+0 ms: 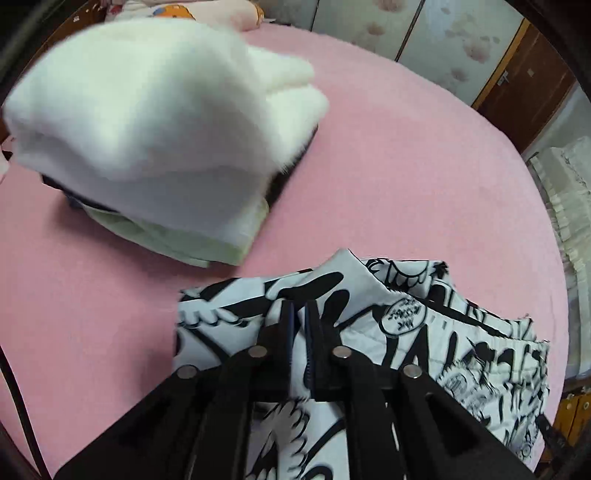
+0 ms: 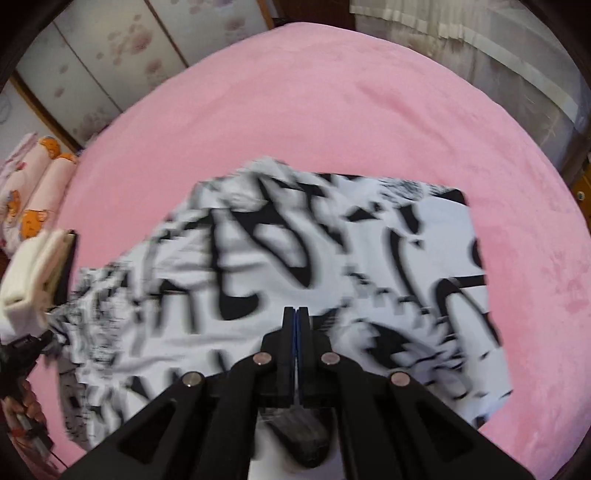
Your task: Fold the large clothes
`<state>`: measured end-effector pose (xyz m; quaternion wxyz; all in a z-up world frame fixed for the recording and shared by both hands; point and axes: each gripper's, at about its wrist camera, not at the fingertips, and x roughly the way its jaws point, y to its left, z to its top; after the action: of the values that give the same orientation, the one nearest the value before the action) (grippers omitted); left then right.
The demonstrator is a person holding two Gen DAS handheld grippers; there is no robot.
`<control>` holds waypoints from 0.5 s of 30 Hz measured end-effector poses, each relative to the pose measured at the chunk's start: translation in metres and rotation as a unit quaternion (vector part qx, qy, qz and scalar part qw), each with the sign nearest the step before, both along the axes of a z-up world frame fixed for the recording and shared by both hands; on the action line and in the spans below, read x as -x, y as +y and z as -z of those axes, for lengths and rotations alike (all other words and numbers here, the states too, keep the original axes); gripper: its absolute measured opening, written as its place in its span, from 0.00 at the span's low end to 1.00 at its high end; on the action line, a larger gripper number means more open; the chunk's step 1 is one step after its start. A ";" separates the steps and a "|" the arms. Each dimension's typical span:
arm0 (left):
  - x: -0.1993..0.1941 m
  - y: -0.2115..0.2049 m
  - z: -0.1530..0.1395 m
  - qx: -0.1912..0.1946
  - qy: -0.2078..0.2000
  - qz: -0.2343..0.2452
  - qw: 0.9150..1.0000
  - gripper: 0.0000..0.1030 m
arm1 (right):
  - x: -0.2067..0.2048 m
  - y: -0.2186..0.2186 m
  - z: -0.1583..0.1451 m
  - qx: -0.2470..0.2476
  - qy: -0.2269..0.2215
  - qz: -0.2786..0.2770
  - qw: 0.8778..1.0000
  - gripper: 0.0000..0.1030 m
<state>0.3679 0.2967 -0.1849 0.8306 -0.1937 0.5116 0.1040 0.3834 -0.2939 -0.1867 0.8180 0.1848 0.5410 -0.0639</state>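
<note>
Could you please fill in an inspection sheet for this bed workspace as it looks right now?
Surface: pink bed cover, mostly bare.
Job's things: black-and-white printed garment spread on the bed; folded pile with white fleece on top, pale green piece beneath.
Clutter: pink pillows at the bed's edge.
Grippers: left gripper slightly parted with print cloth between its fingers; right gripper shut over the garment.
Cables: nothing seen.
Surroundings: floral wardrobe doors, pale curtain.

We see one oval badge of lettering (image 1: 403,318) printed on the black-and-white garment (image 1: 461,332), just right of the left claw (image 1: 300,314); we cannot read it.
</note>
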 end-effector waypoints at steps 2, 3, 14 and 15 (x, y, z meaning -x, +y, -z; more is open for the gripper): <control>0.016 0.003 -0.011 0.004 -0.001 0.001 1.000 0.12 | -0.003 0.014 -0.009 -0.025 -0.014 -0.010 1.000 0.00; 0.027 0.004 -0.015 0.005 -0.001 0.001 1.000 0.13 | -0.005 0.025 -0.015 -0.044 -0.022 -0.018 0.999 0.00; 0.154 0.006 0.020 0.078 0.054 -0.058 0.994 0.13 | -0.033 0.138 0.017 -0.076 0.024 -0.094 0.992 0.00; 0.165 0.013 0.022 0.086 0.058 -0.064 0.993 0.13 | -0.029 0.143 0.026 -0.070 0.034 -0.093 0.993 0.00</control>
<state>0.2026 0.3093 -0.2067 0.7714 -0.2907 0.5523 0.1239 0.4126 -0.1514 -0.2126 0.7869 0.1879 0.5861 0.0445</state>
